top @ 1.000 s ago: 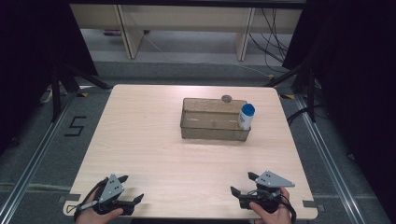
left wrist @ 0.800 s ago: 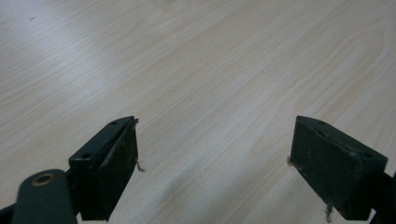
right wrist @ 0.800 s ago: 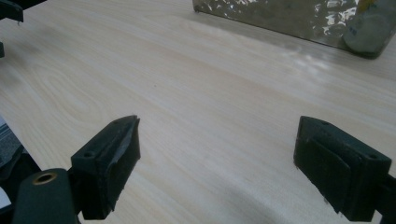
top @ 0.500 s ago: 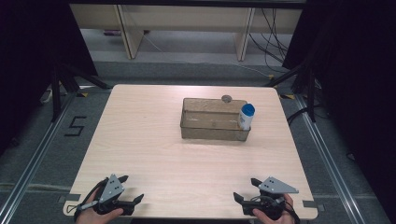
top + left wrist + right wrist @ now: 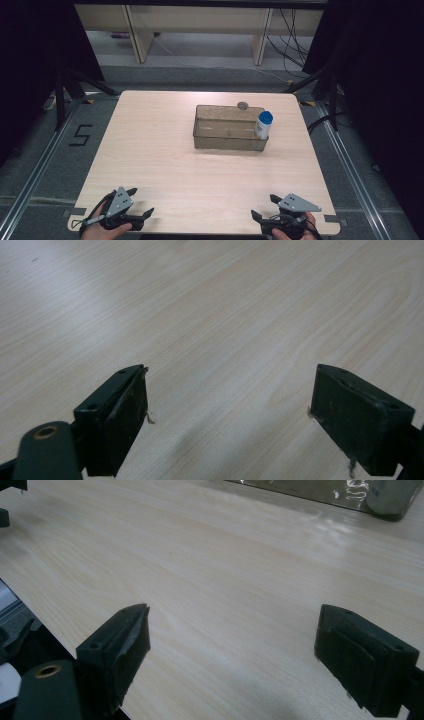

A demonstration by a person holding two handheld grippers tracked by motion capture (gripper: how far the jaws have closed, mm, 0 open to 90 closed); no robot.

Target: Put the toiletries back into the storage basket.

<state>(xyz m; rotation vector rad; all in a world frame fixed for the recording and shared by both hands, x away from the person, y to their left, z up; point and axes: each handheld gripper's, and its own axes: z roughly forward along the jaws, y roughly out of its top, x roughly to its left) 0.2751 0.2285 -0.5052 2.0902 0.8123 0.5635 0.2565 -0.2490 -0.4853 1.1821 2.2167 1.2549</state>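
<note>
Two black two-jaw grippers, both spread wide and holding nothing, at the near edge of one pale wooden table.

The left gripper point(image 5: 139, 203), held in the person's left hand point(image 5: 102, 230), sits at the near left corner; in the left gripper view its jaws stand far apart over bare wood grain. The right gripper point(image 5: 264, 207), in the right hand point(image 5: 295, 231), sits at the near right corner with jaws equally wide. Well apart from both, toward the far right of the table point(image 5: 150, 150), lies one clear rectangular plastic bin point(image 5: 227, 135). One white bottle with a blue cap point(image 5: 263, 124) stands upright at its right end. One small grey round object point(image 5: 243, 105) lies just behind the bin's far wall.
</note>
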